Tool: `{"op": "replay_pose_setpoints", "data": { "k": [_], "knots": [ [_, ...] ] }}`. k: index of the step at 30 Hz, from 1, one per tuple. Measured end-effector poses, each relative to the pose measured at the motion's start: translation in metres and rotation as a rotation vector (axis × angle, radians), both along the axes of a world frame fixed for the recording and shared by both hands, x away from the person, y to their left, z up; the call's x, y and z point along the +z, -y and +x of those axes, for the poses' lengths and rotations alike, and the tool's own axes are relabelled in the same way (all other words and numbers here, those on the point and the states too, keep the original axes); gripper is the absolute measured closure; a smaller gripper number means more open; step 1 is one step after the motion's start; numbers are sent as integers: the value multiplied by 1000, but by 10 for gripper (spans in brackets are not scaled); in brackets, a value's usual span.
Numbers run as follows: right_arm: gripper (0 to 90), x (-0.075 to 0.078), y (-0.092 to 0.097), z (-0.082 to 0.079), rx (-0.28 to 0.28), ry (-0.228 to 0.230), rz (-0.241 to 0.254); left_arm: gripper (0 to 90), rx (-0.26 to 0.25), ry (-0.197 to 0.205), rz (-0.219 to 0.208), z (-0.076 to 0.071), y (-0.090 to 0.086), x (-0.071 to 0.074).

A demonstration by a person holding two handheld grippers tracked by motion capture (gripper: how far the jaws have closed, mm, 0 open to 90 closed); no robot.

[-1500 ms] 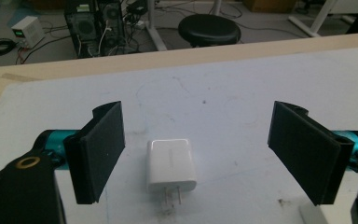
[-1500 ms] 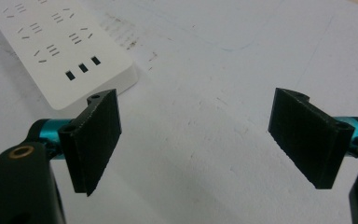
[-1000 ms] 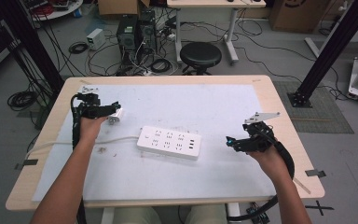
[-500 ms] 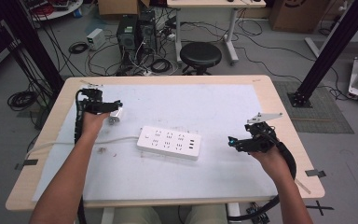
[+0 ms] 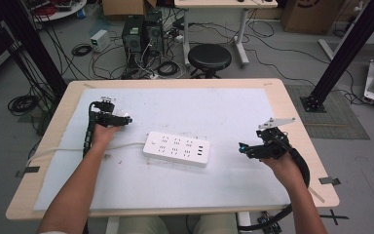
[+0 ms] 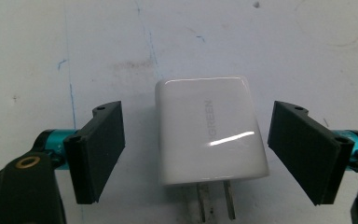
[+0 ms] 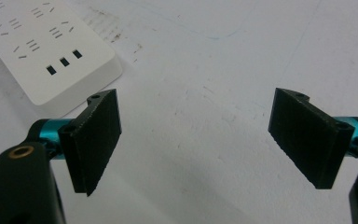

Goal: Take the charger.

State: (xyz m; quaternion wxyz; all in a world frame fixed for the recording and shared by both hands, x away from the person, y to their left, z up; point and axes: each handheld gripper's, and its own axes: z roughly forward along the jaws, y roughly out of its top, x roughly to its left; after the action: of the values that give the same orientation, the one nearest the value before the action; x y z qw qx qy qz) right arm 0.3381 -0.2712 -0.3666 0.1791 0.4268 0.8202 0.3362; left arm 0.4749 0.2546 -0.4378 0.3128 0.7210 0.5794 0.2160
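Between my left fingers [image 6: 198,154]: white charger [image 6: 209,130] flat on desk [image 5: 224,112], prongs toward me, fingers spread, untouched. Grasp step; next, close squarely on sides. Right fingers [image 7: 198,142] spread, empty, power strip [image 5: 177,148] beyond.

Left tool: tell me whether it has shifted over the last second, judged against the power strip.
Barely: the left tool has edged slightly toward the table's far edge, away from the power strip, staying open around the white charger.
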Motion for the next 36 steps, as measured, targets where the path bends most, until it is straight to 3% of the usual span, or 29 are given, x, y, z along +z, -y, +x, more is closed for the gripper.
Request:
{"op": "replay_pose_setpoints", "data": {
  "k": [11, 20, 24, 30, 36],
  "knots": [
    [173, -2, 2, 0, 0, -11, -3, 235, -6, -21, 28, -1, 2, -5],
    [173, -3, 1, 1, 2, -15, 0, 332, 4, -13, 27, -3, -1, -3],
    [173, -4, 1, 0, 2, -16, -1, 423, 3, 0, 18, -5, -2, -3],
    [173, -2, 1, 0, 3, -16, -1, 424, 0, -6, 31, -6, -2, -2],
    [173, -2, 0, -1, 6, -13, 1, 425, -13, 5, -2, -12, -2, 0]
  ]
}}
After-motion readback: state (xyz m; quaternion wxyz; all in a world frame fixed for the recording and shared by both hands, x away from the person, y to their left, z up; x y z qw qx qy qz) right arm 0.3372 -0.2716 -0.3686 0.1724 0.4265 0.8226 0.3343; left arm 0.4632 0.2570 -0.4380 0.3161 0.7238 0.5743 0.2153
